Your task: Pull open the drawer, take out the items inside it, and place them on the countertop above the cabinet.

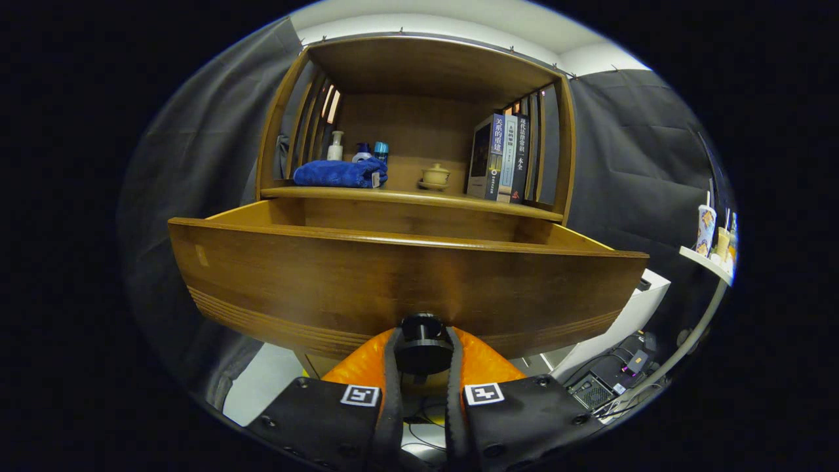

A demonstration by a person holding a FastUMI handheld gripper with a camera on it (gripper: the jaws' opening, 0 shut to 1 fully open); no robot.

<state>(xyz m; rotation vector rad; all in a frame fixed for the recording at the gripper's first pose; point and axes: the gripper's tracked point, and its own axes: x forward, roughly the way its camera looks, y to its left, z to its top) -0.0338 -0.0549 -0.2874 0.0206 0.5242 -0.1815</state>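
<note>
the gripper is clenched on the dark round knob of the drawer, one finger pressing each side of it. the knob sits at the lower middle of the drawer front, right between the fingers. the drawer stands pulled out from the wooden cabinet, its front panel just ahead of the fingers and its side walls running back to the cabinet; its inside is hidden behind the front. beyond it, on the countertop above, lie a folded blue towel with three small bottles behind it, a small lidded pot near the middle, and upright books to the right.
</note>
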